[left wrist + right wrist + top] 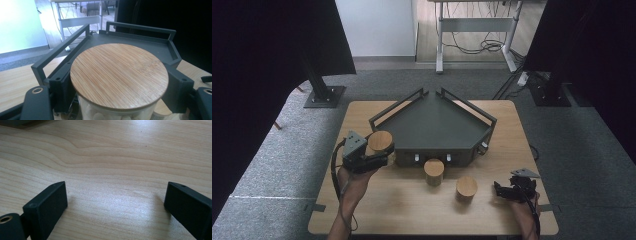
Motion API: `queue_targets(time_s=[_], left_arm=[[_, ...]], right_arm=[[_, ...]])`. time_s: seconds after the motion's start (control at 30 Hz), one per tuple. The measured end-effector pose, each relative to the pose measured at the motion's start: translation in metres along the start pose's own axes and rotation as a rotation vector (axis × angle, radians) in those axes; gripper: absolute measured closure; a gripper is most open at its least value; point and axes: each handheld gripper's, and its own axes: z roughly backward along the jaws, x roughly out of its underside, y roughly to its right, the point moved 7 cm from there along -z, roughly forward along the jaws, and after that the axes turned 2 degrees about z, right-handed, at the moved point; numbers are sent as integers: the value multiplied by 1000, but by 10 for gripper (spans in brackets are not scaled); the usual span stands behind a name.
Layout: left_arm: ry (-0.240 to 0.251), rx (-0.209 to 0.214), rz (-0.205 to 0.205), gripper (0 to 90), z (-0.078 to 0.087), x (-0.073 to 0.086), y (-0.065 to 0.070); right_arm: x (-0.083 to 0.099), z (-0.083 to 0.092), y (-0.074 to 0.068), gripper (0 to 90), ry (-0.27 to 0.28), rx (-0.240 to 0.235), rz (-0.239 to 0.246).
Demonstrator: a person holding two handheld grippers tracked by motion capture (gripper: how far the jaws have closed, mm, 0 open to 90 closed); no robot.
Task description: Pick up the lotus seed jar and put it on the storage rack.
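High view: left gripper clamps a bamboo-lidded jar at the left front edge of the dark green corner tray; two more lidded jars stand on the wooden table before the tray. Left gripper view: jar between the pressing jaws, white pieces inside. Right gripper: jaws spread, nothing between, low over the table's right front.

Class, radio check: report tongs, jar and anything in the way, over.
Left tongs shut on bamboo-lidded jar, at dark tray's left rail. Right tongs open over bare table. Two more jars stand before the tray.
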Motion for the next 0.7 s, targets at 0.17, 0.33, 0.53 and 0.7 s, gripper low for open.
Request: queue_targets(time_s=[0.17, 0.33, 0.53, 0.7], left_arm=[[2, -1, 1, 243, -5, -3, 0], [0, -5, 3, 243, -10, -7, -1], [3, -10, 3, 243, -15, -12, -2], [4, -14, 0, 243, -20, -14, -3]], right_arm=[[0, 0, 0, 41, 0, 0, 0], [0, 0, 0, 41, 0, 0, 0], [0, 0, 0, 41, 1, -1, -1], [0, 0, 0, 42, 0, -1, 0]])
